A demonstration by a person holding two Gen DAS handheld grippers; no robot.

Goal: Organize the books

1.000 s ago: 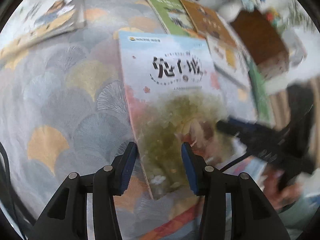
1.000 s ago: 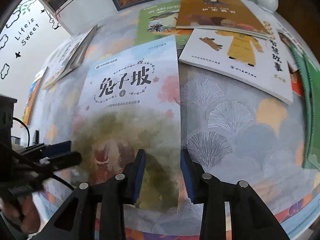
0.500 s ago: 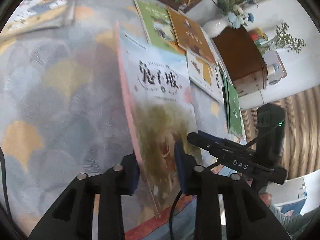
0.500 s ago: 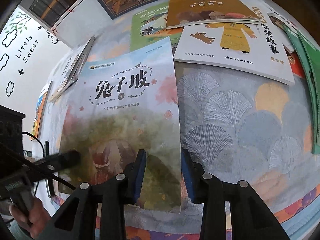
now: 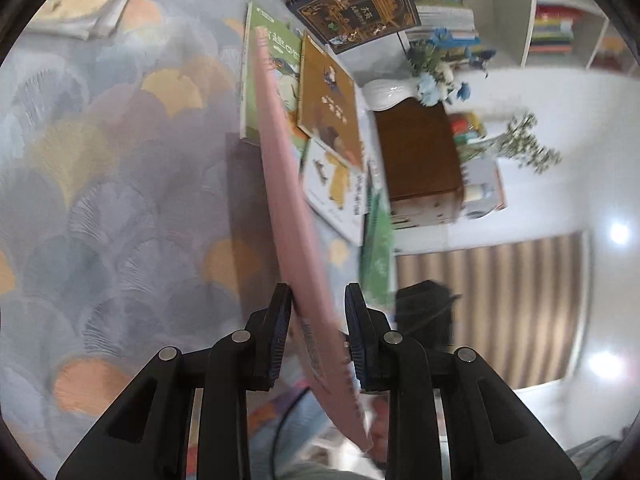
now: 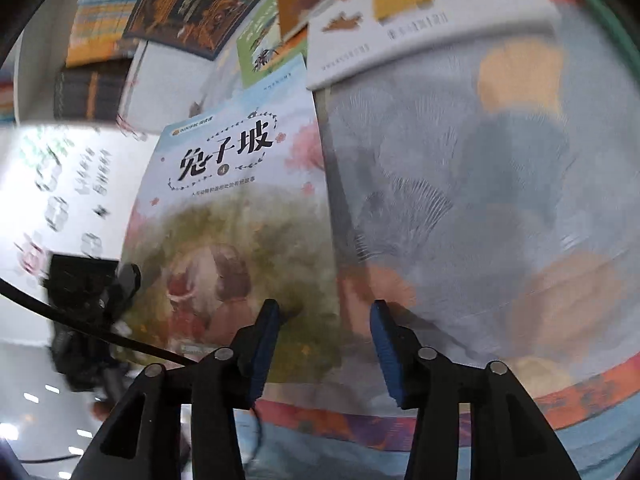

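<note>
A thin picture book (image 5: 288, 200) with a pale blue front cover (image 6: 240, 208) and a pink back stands tilted up on edge above the patterned tablecloth (image 5: 100, 200). My left gripper (image 5: 318, 332) is shut on its lower edge, with both blue pads against the covers. In the right wrist view, my right gripper (image 6: 326, 344) sits at the book's lower right corner. Its jaws are opening; the corner lies between them, and the pads do not press on it.
More books lie flat at the table's far side: a green one (image 5: 276, 52), a brown one (image 5: 328, 100), a white one (image 6: 420, 20) and two dark ornate ones (image 5: 360, 8). A stack of books (image 5: 88, 4) lies far left. A wooden cabinet (image 5: 416, 152) and a flower vase (image 5: 432, 68) stand beyond.
The book lay flat with both grippers at it. My left gripper has shut on it and tipped it up on edge. My right gripper has let go and spread its jaws.
</note>
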